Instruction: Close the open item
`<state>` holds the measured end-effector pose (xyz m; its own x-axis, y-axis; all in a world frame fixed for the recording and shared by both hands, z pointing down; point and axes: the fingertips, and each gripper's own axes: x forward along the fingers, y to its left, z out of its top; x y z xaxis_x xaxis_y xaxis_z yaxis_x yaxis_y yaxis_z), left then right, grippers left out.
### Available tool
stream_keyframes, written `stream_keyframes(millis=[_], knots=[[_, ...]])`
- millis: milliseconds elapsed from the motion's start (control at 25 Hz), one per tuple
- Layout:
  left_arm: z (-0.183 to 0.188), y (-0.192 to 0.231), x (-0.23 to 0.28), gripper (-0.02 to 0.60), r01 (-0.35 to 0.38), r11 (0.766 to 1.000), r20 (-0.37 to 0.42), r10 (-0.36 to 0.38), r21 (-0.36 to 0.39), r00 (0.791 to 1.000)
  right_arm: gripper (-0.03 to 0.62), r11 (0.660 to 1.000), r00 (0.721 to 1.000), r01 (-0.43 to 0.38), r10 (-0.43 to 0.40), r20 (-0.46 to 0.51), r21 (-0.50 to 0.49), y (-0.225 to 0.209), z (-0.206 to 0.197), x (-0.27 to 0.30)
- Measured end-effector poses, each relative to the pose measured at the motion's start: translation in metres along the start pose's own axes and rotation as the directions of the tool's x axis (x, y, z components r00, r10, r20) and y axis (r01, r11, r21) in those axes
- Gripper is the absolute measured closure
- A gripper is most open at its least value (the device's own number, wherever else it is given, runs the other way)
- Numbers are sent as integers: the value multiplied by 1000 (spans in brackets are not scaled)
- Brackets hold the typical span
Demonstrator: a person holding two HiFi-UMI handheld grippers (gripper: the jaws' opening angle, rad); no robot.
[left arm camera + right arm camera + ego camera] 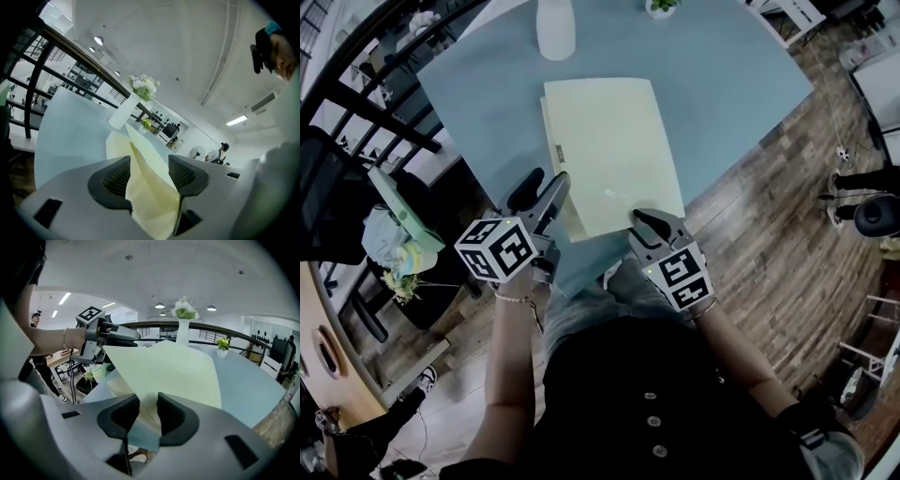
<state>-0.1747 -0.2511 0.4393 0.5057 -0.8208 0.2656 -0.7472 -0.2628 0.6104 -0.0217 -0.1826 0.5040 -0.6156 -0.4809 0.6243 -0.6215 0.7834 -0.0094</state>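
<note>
Our left gripper (546,187) and right gripper (647,223) both stand spread around the raised cover (164,371) of the pale yellow folder (609,150) at mid-frame on the table (731,84), so unpinched it may drop crooked.

The table (731,84) in front of me has a smooth, pale blue-grey top and stands on a wooden plank floor (769,244). A pale yellow folder (609,150) lies on the table, its near end close to the edge nearest me and its top cover raised off the sheets below. Beyond the folder, towards the far side, stands a tall white vase (555,28) with white flowers. To the right of the vase sits a small white pot (661,7) with a green plant.
</note>
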Motion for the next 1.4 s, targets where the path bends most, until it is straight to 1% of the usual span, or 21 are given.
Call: stream_keyframes(millis=[120, 280, 480, 640, 840, 920, 1040, 1120, 1280, 1400], knots=[[0, 0, 7, 330, 13, 999, -18, -14, -31, 1000, 474, 1000, 1000, -6, 6, -4, -8, 3, 2, 0], [-2, 5, 16, 351, 13, 996, -44, -17, -83, 999, 471, 999, 1000, -3, 3, -21, -34, 6, 3, 0], [-3, 10, 28, 388, 5, 996, -73, -12, -91, 997, 468, 998, 1000, -1, 0, -26, -57, 7, 2, 1], [-5, 17, 35, 393, -15, 995, -92, 6, -102, 996, 467, 998, 1000, -8, 6, -30, -70, 9, 2, 2], [-8, 19, 44, 418, 3, 987, -100, -20, -161, 995, 465, 997, 999, -24, 23, -28, -68, 10, 2, 3], [-9, 25, 47, 436, -17, 988, -113, -1, -154, 994, 464, 997, 999, -27, 25, -28, -75, 10, 2, 4], [-13, 30, 51, 465, -62, 992, -153, 44, -111, 987, 461, 995, 999, -32, 29, -35, -94, 10, 1, 4], [-16, 29, 53, 492, -67, 993, -174, 50, -92, 983, 457, 993, 999, -36, 31, -45, -112, 11, 0, 4], [-19, 30, 55, 494, -59, 994, -183, 41, -97, 982, 452, 990, 997, -56, 48, -62, -130, 12, 0, 4], [-22, 32, 55, 491, -74, 996, -204, 63, -49, 977, 445, 988, 994, -78, 68, -81, -134, 14, -1, 4]])
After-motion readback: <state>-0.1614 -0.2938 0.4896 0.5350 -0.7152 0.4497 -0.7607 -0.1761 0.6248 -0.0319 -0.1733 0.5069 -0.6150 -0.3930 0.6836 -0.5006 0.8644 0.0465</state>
